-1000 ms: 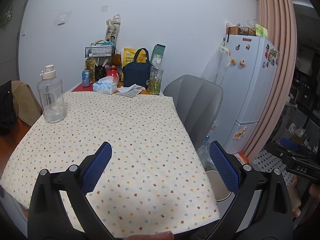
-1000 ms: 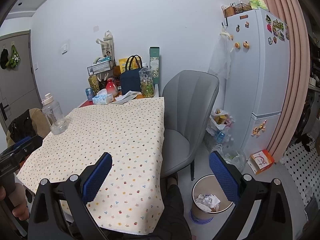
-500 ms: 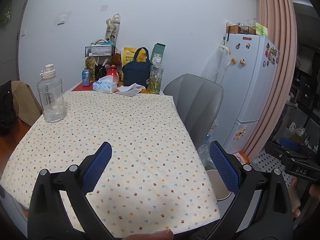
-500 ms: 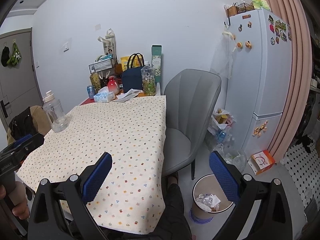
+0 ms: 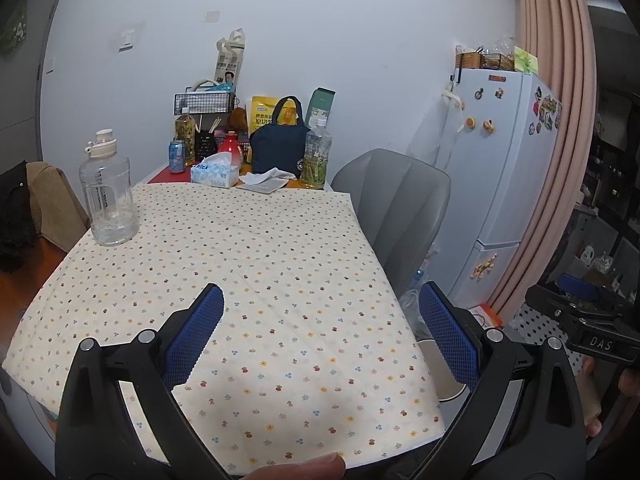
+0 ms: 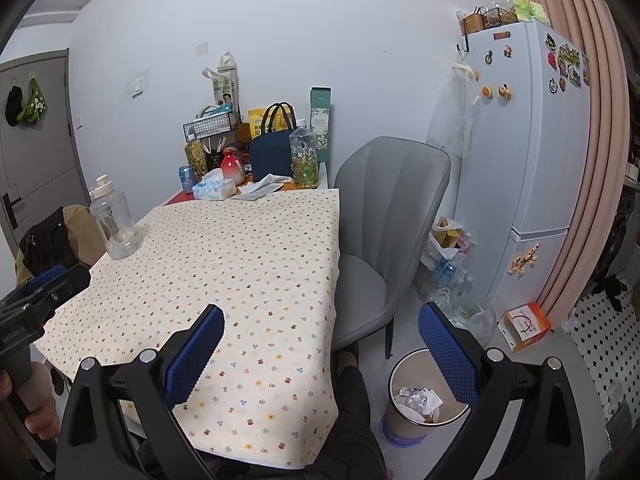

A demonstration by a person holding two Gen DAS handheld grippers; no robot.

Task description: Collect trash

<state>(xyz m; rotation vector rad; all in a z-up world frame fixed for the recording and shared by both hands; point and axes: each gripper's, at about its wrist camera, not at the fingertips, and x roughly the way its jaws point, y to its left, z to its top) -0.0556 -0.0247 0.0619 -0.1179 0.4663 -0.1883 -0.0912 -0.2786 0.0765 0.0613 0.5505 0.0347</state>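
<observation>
I hold two hand-held grippers: the left hand-held gripper (image 5: 320,332) and right hand-held gripper (image 6: 320,340), both spread wide and empty. One trash bin (image 6: 404,424) with crumpled trash (image 6: 418,398) sits lower right. One clear jug (image 5: 106,196) stands upper left on the tabletop (image 5: 248,264).

Table (image 5: 256,264), covered by a cream cloth with a small flower print. On the cloth, left edge: one clear water jug (image 5: 107,196) with a white cap, upright. Far end, past the cloth, against the wall: blue can (image 5: 176,156), tissue box (image 5: 215,174), red pot (image 5: 231,147), navy bag (image 5: 280,146), clear bottle (image 5: 318,156), crumpled paper (image 5: 266,179), wire basket (image 5: 205,103).

Floor (image 6: 560,360), right of the table: grey chair (image 6: 384,216), bin (image 6: 424,396) holding crumpled scraps, orange-and-white box (image 6: 527,326), plastic bags (image 6: 448,248).
</observation>
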